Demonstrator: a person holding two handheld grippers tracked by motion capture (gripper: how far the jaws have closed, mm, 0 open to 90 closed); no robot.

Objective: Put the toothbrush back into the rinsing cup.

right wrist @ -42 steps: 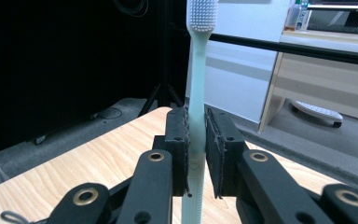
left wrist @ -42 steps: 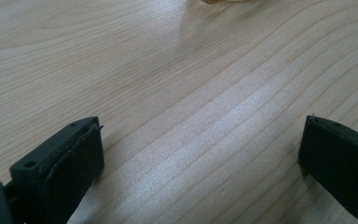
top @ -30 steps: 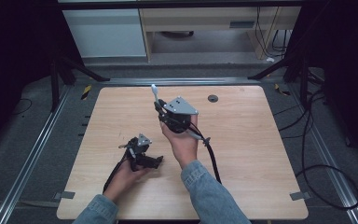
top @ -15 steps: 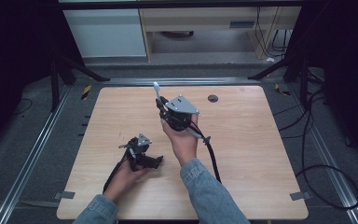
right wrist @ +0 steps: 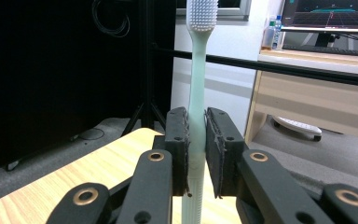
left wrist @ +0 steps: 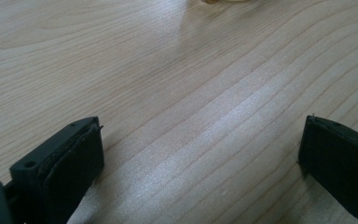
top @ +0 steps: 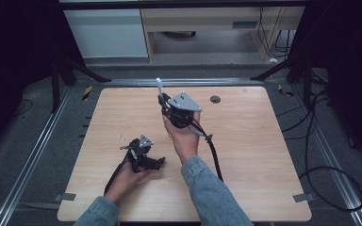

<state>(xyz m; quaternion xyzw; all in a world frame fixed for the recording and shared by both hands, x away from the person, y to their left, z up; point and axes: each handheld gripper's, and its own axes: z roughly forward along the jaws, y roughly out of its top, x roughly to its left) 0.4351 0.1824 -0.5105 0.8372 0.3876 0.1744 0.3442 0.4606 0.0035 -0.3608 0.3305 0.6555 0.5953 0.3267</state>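
Note:
A pale green toothbrush (right wrist: 196, 88) with white bristles stands upright, clamped by its handle in my right gripper (right wrist: 196, 154). In the high view the right gripper (top: 162, 101) is raised over the middle of the table, and the toothbrush (top: 159, 85) sticks out of it toward the far edge. My left gripper (top: 158, 162) lies low on the wooden table (top: 245, 155) at the near left, held in the person's left hand. Its two black jaws stand wide apart in the left gripper view (left wrist: 200, 158) with bare wood between them.
A small dark round thing (top: 215, 99) lies on the table near the far edge, right of the toothbrush. Black cables (top: 214, 155) trail from the grippers across the tabletop. Metal rails and dark stand legs border the table, with a cabinet beyond.
The right hand with the toothbrush has shifted very slightly; the left gripper has stayed put.

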